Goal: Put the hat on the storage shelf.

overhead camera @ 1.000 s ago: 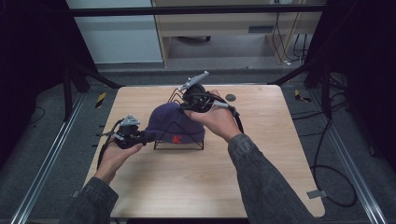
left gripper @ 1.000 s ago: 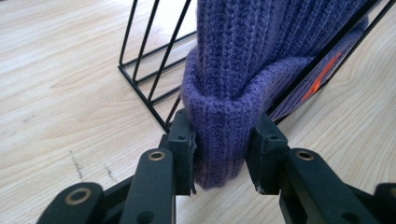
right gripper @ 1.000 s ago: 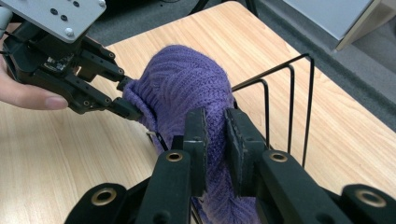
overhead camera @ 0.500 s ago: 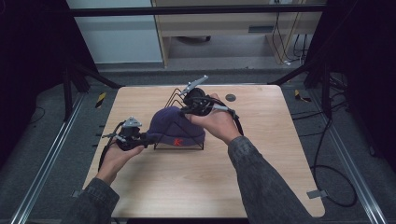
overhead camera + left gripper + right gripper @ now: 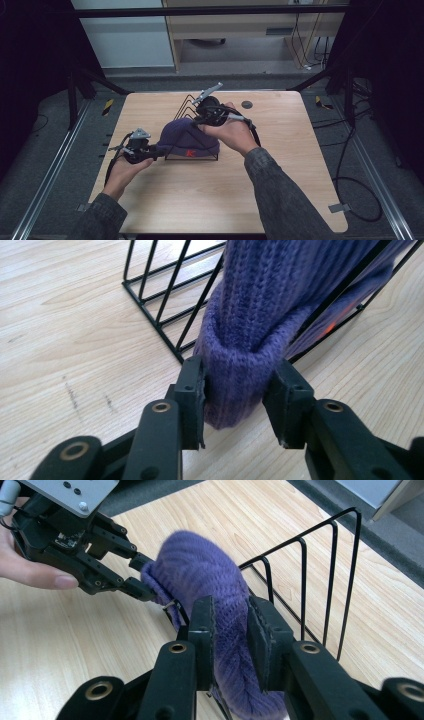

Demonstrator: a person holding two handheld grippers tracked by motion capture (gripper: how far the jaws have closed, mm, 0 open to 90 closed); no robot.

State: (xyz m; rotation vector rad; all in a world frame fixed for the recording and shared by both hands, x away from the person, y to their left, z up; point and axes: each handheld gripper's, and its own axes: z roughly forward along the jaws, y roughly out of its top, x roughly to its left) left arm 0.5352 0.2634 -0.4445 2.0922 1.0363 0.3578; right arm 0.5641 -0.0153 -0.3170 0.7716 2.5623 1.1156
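A purple knit beanie [image 5: 187, 137] with a small red mark lies draped over a black wire rack [image 5: 186, 102] at the table's middle. My left gripper [image 5: 159, 150] comes in from the left; its jaws have just been opening a little, and the beanie's folded rim [image 5: 235, 375] still sits squeezed between the pads [image 5: 194, 390]. My right gripper [image 5: 199, 122] reaches down from the rack's far side. Its jaws have just been opening too, with the beanie's crown [image 5: 231, 630] filling the gap and touching both pads. The left gripper [image 5: 147, 577] holds the rim in the right gripper view.
The rack's wires [image 5: 302, 580] rise just behind the beanie [image 5: 200, 565], and its base bars [image 5: 160, 315] lie on the wooden table [image 5: 280, 190]. A small dark disc [image 5: 247, 104] sits at the far right of the tabletop. Cables trail from both grippers.
The beanie has settled a little lower and wider over the rack. Both hands have barely shifted.
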